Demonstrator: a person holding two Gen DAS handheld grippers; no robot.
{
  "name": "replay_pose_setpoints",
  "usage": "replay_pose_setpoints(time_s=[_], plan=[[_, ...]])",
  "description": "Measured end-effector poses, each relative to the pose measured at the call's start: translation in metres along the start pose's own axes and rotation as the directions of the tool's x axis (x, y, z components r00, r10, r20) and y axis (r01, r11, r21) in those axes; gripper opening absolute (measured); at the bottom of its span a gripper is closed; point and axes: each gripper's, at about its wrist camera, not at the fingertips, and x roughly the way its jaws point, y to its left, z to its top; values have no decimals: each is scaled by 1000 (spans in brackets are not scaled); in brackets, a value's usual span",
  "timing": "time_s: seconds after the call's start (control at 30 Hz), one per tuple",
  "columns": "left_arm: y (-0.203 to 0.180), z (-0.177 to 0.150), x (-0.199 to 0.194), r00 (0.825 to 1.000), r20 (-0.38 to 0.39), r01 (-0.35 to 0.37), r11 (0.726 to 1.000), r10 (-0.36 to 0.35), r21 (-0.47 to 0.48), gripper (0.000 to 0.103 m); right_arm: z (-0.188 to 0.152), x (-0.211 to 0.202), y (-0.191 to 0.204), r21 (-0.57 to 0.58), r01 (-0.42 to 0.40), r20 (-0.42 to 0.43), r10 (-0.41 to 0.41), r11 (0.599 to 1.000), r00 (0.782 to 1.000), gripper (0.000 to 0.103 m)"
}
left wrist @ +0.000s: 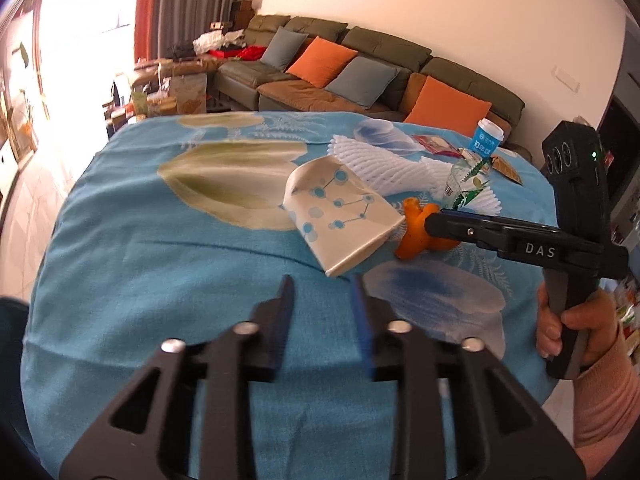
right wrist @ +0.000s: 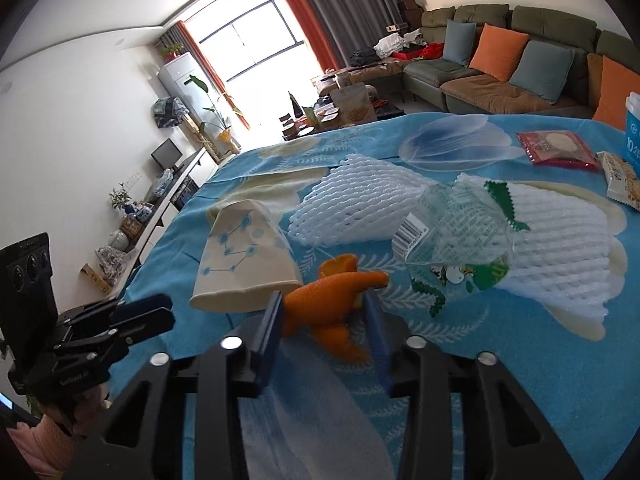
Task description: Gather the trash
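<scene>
A: Start close in. How are the hands set?

B: Both grippers tilt down over the blue floral tablecloth (left wrist: 140, 280). The left gripper (left wrist: 322, 286) hangs above bare cloth with its jaws parted a modest way and nothing between them. A hand (left wrist: 576, 320) in a pink sleeve, at about 3 o'clock in the left wrist view, grips the handle of the right gripper (right wrist: 326, 300).

A: And that one?

B: Its jaws stand narrowly apart on either side of the orange peel (right wrist: 332, 300). The left blue pad looks to touch the peel; the right one shows a small gap, so it is not clamped.

A: What lies beyond?

B: At 11 o'clock from the peel, just beside it, a flattened paper cup (right wrist: 244, 256) with a blue dot pattern lies on its side. At 1 o'clock a clear plastic wrapper (right wrist: 452, 236) rests on white foam fruit netting (right wrist: 356, 204). Farther, toward 2 o'clock, a red snack packet (right wrist: 556, 148), a pale snack packet (right wrist: 622, 180) and a blue-and-white cup (right wrist: 634, 120) stand near the far edge. Behind is a sofa (right wrist: 500, 92) with orange and grey cushions.
</scene>
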Motion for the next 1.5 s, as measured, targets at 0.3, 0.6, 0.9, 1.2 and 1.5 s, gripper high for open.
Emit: replay_pose_setpoints(time_s=[0.3,0.6,0.9,1.2,1.5], plan=[[-6,13,35,997,-71,-35,999,35,-3,31,-5,-15,6,-22,-33,32,34,999,999,21],[11,15,33,999,-52,-14,998,10,-69,9,-7,-34,5,-3,-90,77,90,996,993,21],[26,6,-5,1000,8,10,995,-9,-102,4,-7,-40,23,-37,-125,89,128,991,988,21],[56,-21,-55,998,64,2,988,8,-157,4,-10,-24,58,-94,-185,51,190,978,980,21],[93,-56,-110,992,108,-44,974,70,-223,4,-8,-4,108,-166,-254,-4,257,953,966,21]])
